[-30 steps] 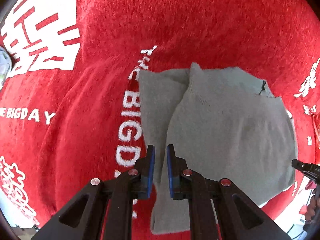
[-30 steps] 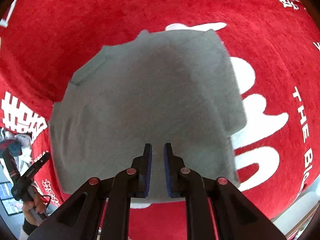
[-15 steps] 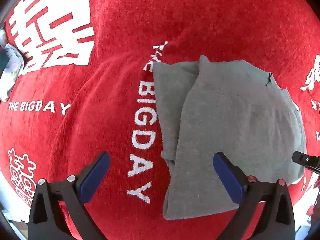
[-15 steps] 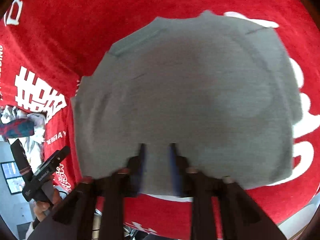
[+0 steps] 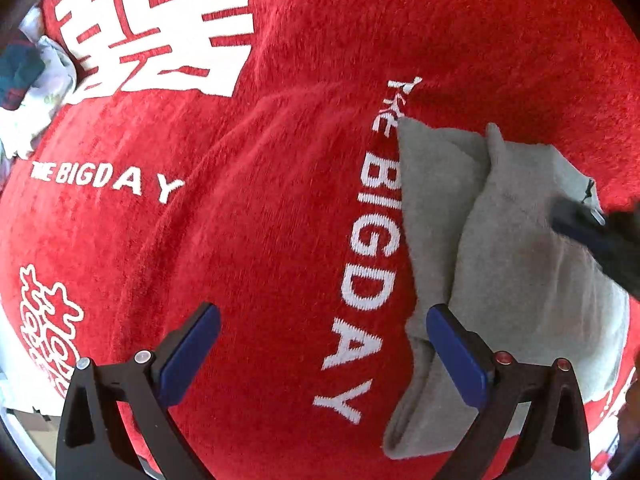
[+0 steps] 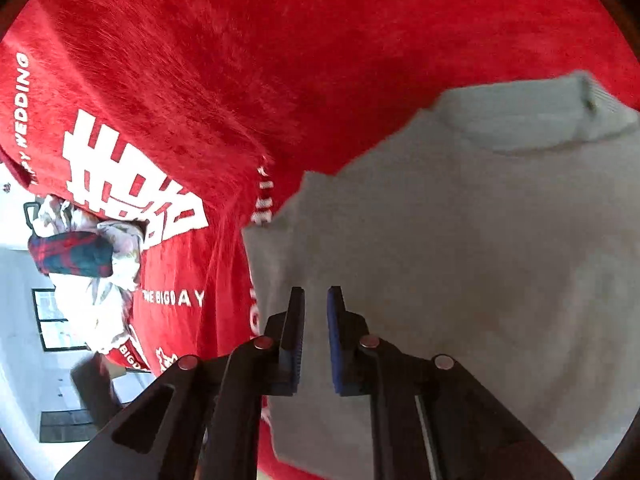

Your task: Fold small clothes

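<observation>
Lying folded on the red plush cloth (image 5: 280, 220), the grey knitted garment (image 5: 520, 280) sits right of the wide-open left claw (image 5: 324, 344), released; the right claw (image 6: 316, 320), nearly closed and empty, hovers over it, probably to smooth it.

Cloth (image 5: 280, 220): spread wide under everything.
Folded garment (image 5: 520, 280): flat on the cloth, on the right in the left wrist view; fills the right half of the right wrist view (image 6: 460, 260).
Words on the cloth (image 5: 372, 248): just left of the garment's left edge, partly under it.
Left gripper (image 5: 324, 352): over the cloth, just left of the garment; right finger (image 5: 456, 360) in front of the garment's edge.
Right gripper (image 6: 316, 336): over the garment's near left part.
Pile of clothes (image 6: 88, 264): far left, past the cloth's edge; top left corner in the left wrist view (image 5: 28, 92).
</observation>
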{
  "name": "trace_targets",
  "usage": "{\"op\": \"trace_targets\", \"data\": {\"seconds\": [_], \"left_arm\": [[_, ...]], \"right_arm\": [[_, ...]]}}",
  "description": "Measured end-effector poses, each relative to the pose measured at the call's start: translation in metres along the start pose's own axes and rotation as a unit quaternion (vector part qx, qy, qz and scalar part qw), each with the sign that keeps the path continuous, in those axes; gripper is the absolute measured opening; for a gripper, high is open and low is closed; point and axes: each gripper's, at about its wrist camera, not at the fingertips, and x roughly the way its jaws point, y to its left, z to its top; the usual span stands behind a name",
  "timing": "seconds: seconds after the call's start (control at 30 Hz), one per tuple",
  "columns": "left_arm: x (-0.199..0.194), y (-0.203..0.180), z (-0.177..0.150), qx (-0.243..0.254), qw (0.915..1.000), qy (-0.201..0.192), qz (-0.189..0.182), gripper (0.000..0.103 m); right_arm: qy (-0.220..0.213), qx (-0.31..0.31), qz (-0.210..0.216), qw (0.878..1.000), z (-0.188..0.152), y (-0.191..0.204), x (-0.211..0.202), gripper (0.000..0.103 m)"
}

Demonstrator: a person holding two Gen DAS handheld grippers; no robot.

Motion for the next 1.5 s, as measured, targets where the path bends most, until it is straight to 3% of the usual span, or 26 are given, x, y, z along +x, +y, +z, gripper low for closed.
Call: {"op": "trace_targets", "data": {"seconds": [0.2, 0.43, 0.67, 0.9, 0.97, 1.03, 1.07, 1.37, 1.5], "left_arm": [[0.002, 0.015, -0.006, -0.001, 0.9998, -0.011, 0.014, 0.103], [0.010, 0.024, -0.004, -0.015, 0.9999, 0.005, 0.001, 0.103], [0.008, 0.017, 0.001, -0.003, 1.0000, 0.007, -0.002, 0.103], [0.009, 0.008, 0.004, 0.003, 0.9999, 0.015, -0.007, 0.103], [0.010, 0.005, 0.003, 0.008, 0.9998, 0.018, -0.007, 0.103], [0.011, 0.000, 0.002, 0.014, 0.9997, 0.021, -0.004, 0.103], [0.011, -0.001, 0.001, 0.016, 0.9996, 0.023, -0.002, 0.103], [0.015, -0.014, -0.006, 0.038, 0.9987, 0.033, 0.012, 0.103], [0.022, -0.010, -0.007, 0.035, 0.9980, 0.052, 0.001, 0.103]], "right_arm": [[0.015, -0.043, -0.037, 0.998, 0.007, 0.022, 0.044, 0.012], [0.041, -0.116, -0.052, 0.991, -0.004, 0.051, 0.048, 0.012], [0.032, -0.059, -0.023, 0.997, -0.022, 0.030, 0.012, 0.013], [0.067, 0.019, -0.010, 0.998, -0.067, -0.027, -0.018, 0.013], [0.072, 0.050, -0.005, 0.996, -0.082, -0.046, -0.027, 0.021], [0.071, 0.074, 0.001, 0.995, -0.097, -0.060, -0.036, 0.058], [0.070, 0.079, 0.004, 0.994, -0.102, -0.065, -0.040, 0.061], [0.070, 0.126, 0.009, 0.990, -0.141, -0.092, -0.056, 0.061], [0.068, 0.149, 0.009, 0.986, -0.156, -0.101, -0.055, 0.061]]}}
